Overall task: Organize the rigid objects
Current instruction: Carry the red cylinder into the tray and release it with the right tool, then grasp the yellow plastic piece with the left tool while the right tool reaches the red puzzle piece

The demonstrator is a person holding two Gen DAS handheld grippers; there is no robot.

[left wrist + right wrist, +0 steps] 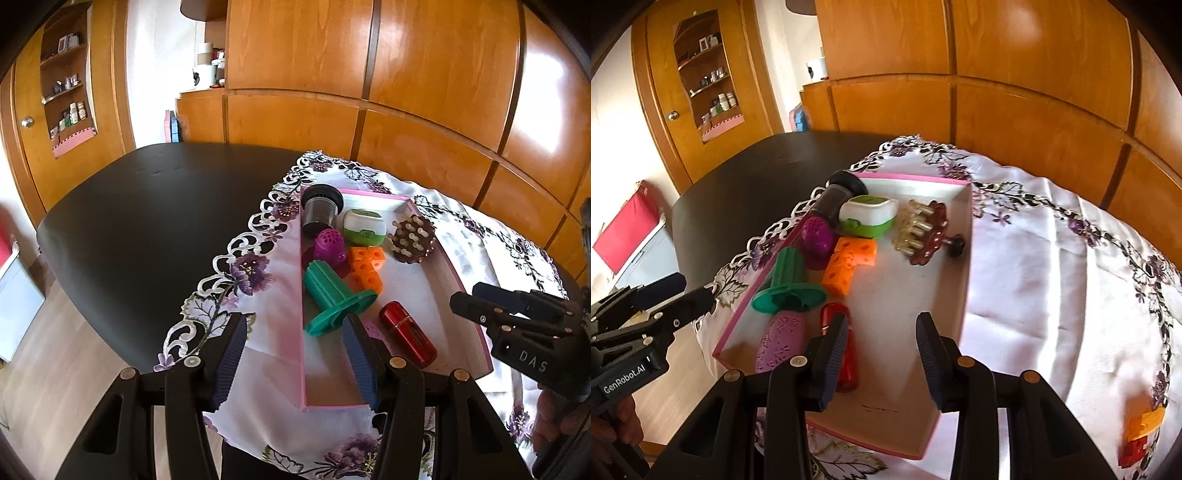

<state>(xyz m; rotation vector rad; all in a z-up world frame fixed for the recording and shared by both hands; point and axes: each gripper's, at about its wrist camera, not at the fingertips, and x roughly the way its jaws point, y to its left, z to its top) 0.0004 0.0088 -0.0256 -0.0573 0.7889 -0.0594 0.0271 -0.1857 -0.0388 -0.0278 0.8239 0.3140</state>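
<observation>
Two black grippers hover over a pink-rimmed box [964, 258] on a floral tablecloth [1052, 266]. "GenRobot.AI" is printed on the left gripper [295, 354], whose jaws are spread astride the box's near left wall without pinching it. "DAS" shows on the right gripper [882, 354], its jaws parted and empty above the box floor. Inside lie a red cylinder [408, 334], green spool [332, 295], orange blocks [365, 266] and a lilac patterned piece [781, 341]. More blocks [1141, 432] lie on the cloth, well apart.
</observation>
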